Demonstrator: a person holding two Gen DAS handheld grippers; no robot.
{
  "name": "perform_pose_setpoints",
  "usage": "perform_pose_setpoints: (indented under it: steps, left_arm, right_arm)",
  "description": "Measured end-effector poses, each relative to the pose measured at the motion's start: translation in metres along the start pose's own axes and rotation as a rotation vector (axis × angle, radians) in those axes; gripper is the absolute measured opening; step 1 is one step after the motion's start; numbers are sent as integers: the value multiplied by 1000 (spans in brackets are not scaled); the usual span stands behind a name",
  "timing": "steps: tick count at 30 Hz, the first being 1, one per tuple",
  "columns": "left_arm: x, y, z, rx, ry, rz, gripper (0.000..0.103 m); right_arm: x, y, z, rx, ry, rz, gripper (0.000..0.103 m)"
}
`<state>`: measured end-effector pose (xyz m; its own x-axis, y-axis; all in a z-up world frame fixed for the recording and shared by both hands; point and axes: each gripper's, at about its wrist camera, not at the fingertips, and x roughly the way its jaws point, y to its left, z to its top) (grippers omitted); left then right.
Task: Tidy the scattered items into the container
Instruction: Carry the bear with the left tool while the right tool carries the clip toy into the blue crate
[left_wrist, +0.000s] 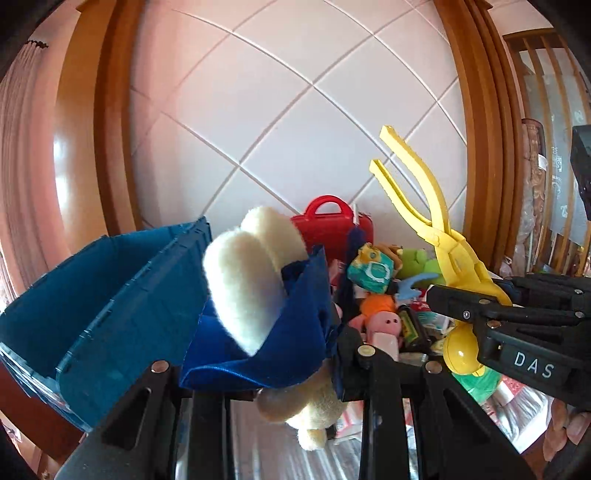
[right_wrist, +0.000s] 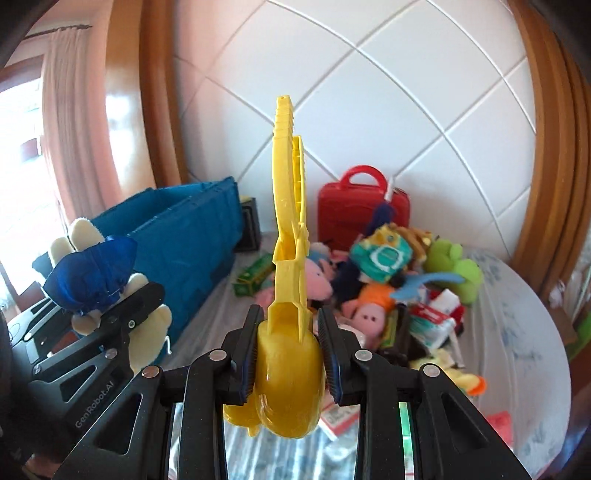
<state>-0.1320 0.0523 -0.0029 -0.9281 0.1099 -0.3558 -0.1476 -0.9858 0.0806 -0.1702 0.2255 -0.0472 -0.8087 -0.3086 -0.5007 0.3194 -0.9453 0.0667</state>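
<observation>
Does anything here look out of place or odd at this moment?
Yes. The toys are heaped in a loose pile beside the blue plastic crate, not inside it. The cream plush toy in blue cloth hangs crookedly from the left claw, legs dangling below.

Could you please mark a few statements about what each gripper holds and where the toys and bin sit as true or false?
1. The right gripper is clamped on the yellow tongs toy. True.
2. The left gripper is empty. False: it holds a cream plush toy in blue cloth.
3. The blue bin stands left of the toy pile. True.
4. The red case lies inside the bin. False: it stands against the tiled wall behind the pile.
5. The green plush is held by a gripper. False: it lies in the pile.
</observation>
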Motion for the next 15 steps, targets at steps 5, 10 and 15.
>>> perform_pose_setpoints:
  steps: [5,10,15]
  left_arm:
    - [-11,79,9,23,-29,34,27]
    - [-13,145,16,5,-35,86,27]
    - [4,194,31,-45,7,149,27]
  right_arm:
    - [10,87,27,-15,-43,28,30]
    - [23,153,49,-33,-58,65,30]
    - [47,202,76,-77,-38,120,30]
